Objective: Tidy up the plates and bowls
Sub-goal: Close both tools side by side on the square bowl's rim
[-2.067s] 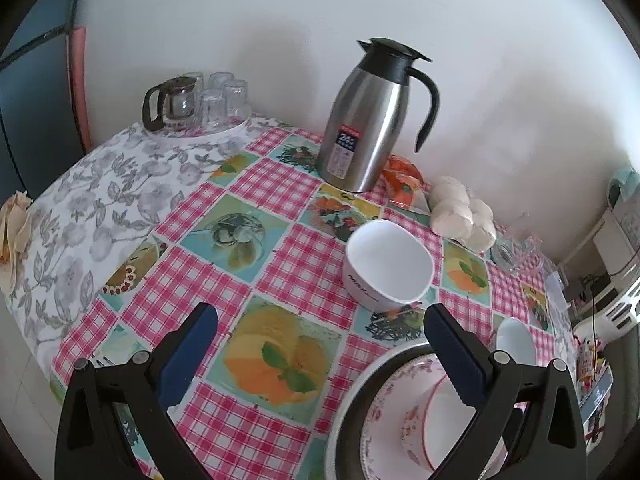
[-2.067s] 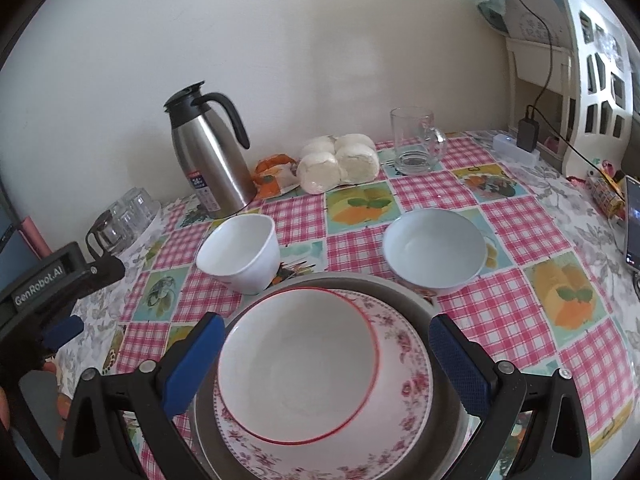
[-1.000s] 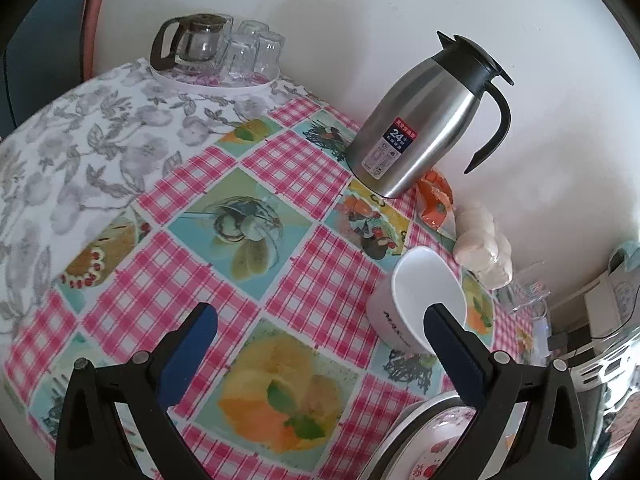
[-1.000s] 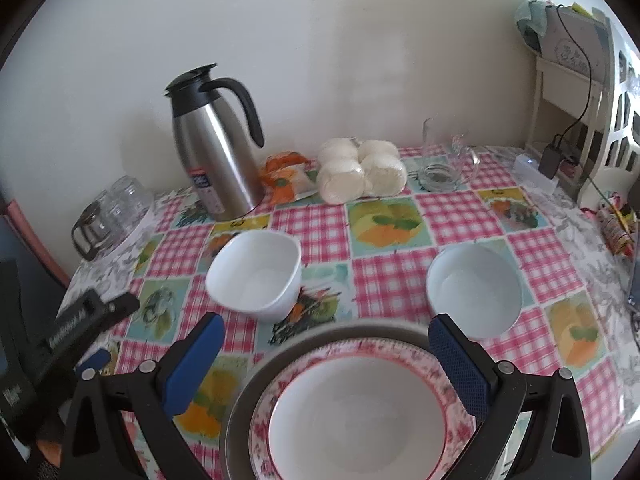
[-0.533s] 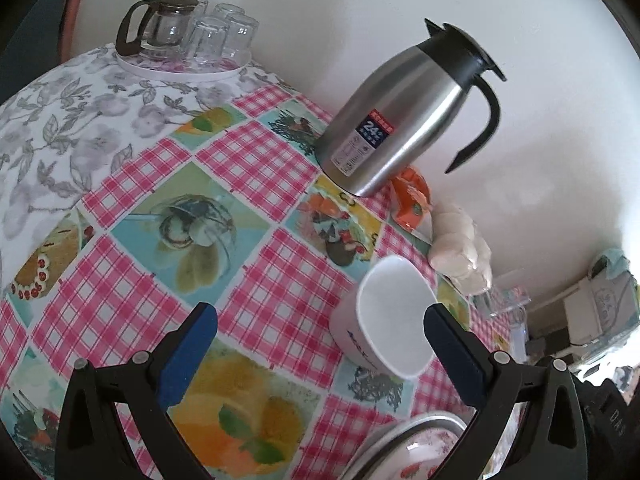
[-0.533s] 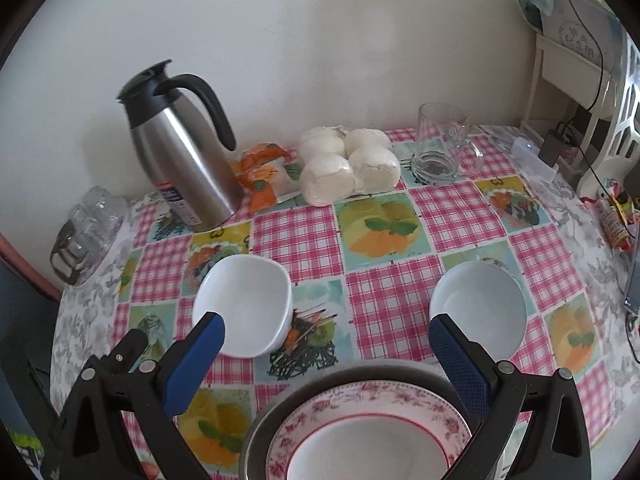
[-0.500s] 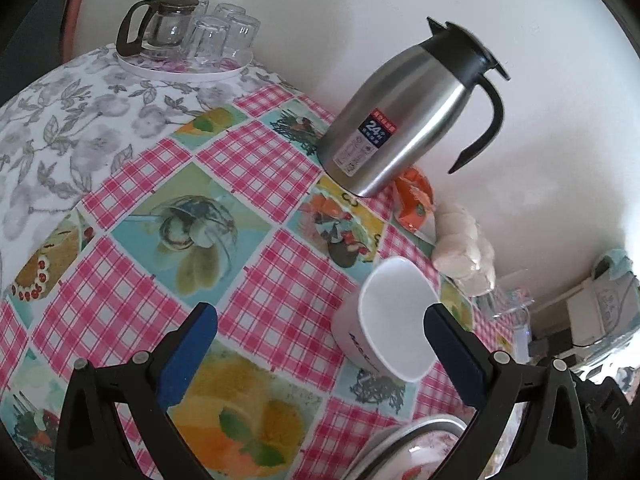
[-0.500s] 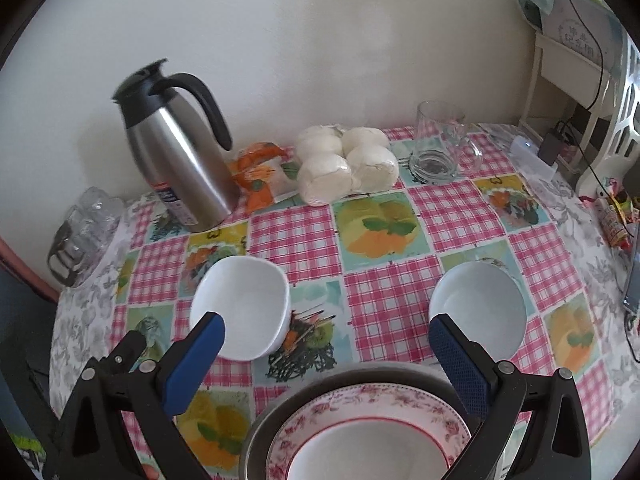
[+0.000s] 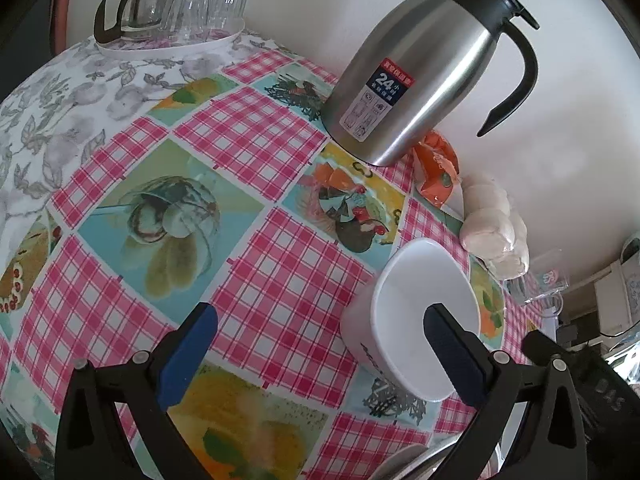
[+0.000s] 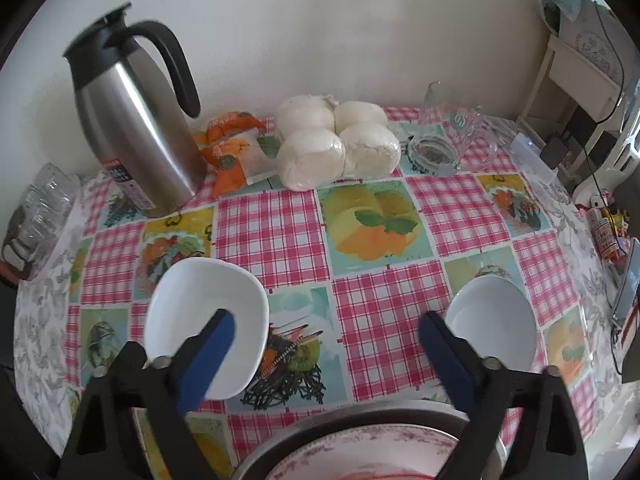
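Both tools hang above the bench (image 10: 276,236) with their fingers spread wide and nothing between them. The left gripper (image 9: 320,340) sits over the checked cloth just left of the squarish white bowl (image 9: 416,320); its right finger (image 9: 452,356) overlaps the bowl's mouth in the left wrist view, but whether it touches the rim cannot be told. The same bowl (image 10: 206,326) appears in the right wrist view partly behind the right gripper's left finger (image 10: 206,354), while the right gripper (image 10: 326,344) is centred over bare cloth between that bowl and the round white bowl (image 10: 492,320), which stands upright, mouth upward, just beyond the right finger (image 10: 446,354). The two loose bowls are well apart, one on each side of the stack at the near edge: a flowered plate (image 10: 360,458) seated in a grey metal basin (image 10: 340,420), evidently the collecting point, which would explain why the loose bowls flank it within reach of either tool. The squarish bowl stands on its base, opening upward; its mouth is slightly longer than wide, the long axis running roughly away from the left camera toward the wall. The round bowl has no long axis to speak of. In my judgement the step in hand is an approach to the squarish bowl, a rim grasp being the likely hold. The steel jug (image 10: 136,120), bagged buns (image 10: 336,144) and glass mug (image 10: 448,140) along the wall stand clear of the work.
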Motion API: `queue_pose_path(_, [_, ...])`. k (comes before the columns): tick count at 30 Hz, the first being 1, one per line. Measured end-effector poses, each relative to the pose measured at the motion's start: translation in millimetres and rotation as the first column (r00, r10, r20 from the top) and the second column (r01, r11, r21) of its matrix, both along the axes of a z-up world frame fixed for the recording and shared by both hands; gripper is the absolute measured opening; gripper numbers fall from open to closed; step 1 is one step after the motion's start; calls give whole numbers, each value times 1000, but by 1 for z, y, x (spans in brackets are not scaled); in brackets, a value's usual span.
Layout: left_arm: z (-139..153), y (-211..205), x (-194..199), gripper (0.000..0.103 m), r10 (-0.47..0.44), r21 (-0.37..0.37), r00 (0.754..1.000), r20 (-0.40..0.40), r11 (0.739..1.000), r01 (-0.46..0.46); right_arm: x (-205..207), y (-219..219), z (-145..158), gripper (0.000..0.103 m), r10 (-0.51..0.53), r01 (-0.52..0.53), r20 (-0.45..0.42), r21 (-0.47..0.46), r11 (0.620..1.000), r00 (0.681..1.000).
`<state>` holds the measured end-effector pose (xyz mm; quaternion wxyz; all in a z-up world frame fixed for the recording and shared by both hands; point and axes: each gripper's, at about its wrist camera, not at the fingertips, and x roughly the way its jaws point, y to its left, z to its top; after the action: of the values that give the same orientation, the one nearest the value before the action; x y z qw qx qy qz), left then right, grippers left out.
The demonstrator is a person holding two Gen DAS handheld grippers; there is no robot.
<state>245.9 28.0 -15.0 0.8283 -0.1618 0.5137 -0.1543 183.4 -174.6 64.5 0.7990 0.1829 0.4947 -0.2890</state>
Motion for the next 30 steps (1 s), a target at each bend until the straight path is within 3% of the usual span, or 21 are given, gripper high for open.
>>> queue_pose_path(5, [-7, -2, 7, 102, 1, 8, 1000, -15, 1000, 0, 15, 5, -18, 77, 24, -24, -40, 11, 1000, 999])
queue_pose_path(8, [-11, -6, 9, 99, -13, 7, 1000, -22, 1000, 14, 21, 7, -26, 66, 25, -24, -56, 18, 1000, 998])
queue_pose_path(10, [-13, -10, 10, 93, -30, 8, 999, -29, 999, 31, 26, 8, -30, 56, 26, -24, -64, 18, 1000, 998])
queue_pose_path(15, [-19, -17, 11, 80, -55, 9, 997, -52, 998, 55, 37, 13, -41, 45, 56, -53, -81, 40, 998, 995])
queue_pose_path(24, [-32, -17, 15, 67, -79, -46, 990, -115, 996, 74, 46, 17, -56, 36, 60, -53, -110, 68, 996, 992])
queue_pose_path(30, [-32, -19, 15, 58, -101, -75, 988, -115, 993, 93, 47, 14, -63, 33, 39, -27, -121, 95, 995, 992])
